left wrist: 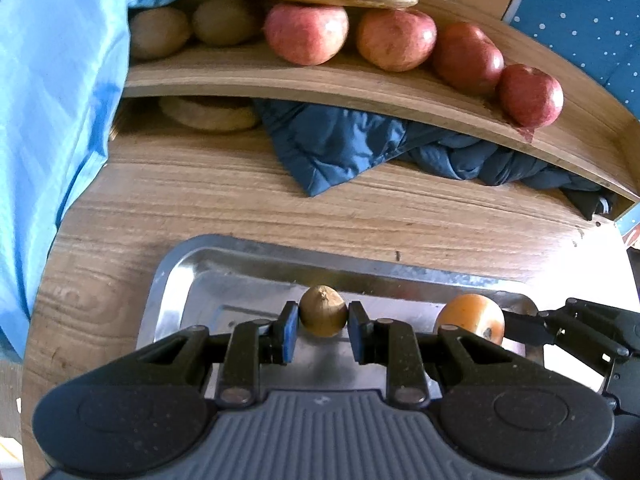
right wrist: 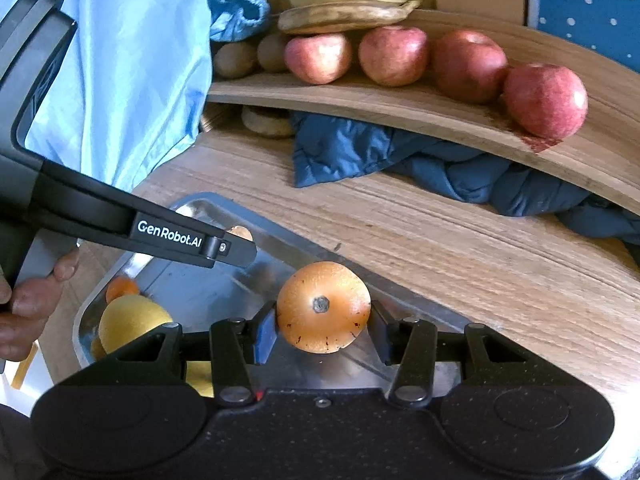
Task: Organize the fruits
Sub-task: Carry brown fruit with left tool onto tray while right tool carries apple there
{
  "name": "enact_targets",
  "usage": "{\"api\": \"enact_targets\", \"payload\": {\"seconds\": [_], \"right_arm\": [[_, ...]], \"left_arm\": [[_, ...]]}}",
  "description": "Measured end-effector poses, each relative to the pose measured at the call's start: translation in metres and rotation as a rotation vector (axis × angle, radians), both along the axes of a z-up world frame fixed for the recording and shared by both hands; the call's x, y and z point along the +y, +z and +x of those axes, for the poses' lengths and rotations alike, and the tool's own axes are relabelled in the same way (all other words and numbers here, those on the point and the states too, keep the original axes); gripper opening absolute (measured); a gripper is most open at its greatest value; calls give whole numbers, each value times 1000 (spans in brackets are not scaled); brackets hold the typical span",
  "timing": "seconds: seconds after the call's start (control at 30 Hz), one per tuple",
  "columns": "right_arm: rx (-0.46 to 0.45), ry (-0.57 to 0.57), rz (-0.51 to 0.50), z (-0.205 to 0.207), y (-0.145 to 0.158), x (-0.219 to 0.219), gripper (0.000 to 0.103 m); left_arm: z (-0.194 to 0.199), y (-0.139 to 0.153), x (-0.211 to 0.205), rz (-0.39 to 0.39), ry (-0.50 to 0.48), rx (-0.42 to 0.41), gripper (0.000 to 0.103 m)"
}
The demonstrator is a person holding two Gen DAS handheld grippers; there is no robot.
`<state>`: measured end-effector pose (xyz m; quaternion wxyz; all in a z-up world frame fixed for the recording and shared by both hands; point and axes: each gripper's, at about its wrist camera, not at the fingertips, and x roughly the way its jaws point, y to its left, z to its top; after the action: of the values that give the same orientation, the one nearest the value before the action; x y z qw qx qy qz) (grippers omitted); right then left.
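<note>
Wood-grain counter (left wrist: 200, 208) runs back to a low curved shelf (left wrist: 320, 84), and that shelf already looks sorted: four red apples (right wrist: 394, 56) stand in a row along its front, brown kiwis (left wrist: 160, 32) sit at their left, and bananas (right wrist: 348, 4) lie stacked behind them. Under the shelf a dark blue quilted cloth (left wrist: 352, 144) is bunched up, and a pale blue fabric (left wrist: 48, 100) hangs at the left. Nearer me a steel tray (left wrist: 176, 280) rests on the counter with the fruit left to place. The left tool (left wrist: 323, 334) brackets a small brown kiwi-like fruit (left wrist: 322, 310) on the tray, its blue pads (left wrist: 290, 338) just beside the skin on either side; whether they already press it I cannot tell. The right tool (right wrist: 323, 336) is clamped on an orange fruit (right wrist: 323, 306), stem end facing the camera, at the tray's far rim; it seems slightly lifted, though I could not swear to it. A yellow fruit (right wrist: 134, 320) and a small orange one (right wrist: 122, 288) wait at the tray's other end. To my eye this is the pick-up step for two fruits at once. Next, I would judge, each has to be lifted clear of the tray rim and carried to the shelf, the brown one to join the kiwis, the orange one to a free spot, without knocking the apples along the edge.
</note>
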<state>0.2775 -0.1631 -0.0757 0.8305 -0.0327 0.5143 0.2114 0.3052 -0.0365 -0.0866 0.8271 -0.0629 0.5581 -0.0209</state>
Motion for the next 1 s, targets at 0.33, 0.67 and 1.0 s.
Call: {"api": "enact_targets", "payload": {"seconds": [0.33, 0.67, 1.0], "right_arm": [[21, 37, 7, -11, -6, 7, 50], [27, 52, 8, -14, -8, 8, 50], [29, 47, 7, -14, -9, 9, 50]], "left_arm": [[-9, -2, 2, 5, 25, 10, 28], [-11, -3, 3, 11, 41, 20, 28], [-7, -6, 3, 20, 37, 32, 29]]}}
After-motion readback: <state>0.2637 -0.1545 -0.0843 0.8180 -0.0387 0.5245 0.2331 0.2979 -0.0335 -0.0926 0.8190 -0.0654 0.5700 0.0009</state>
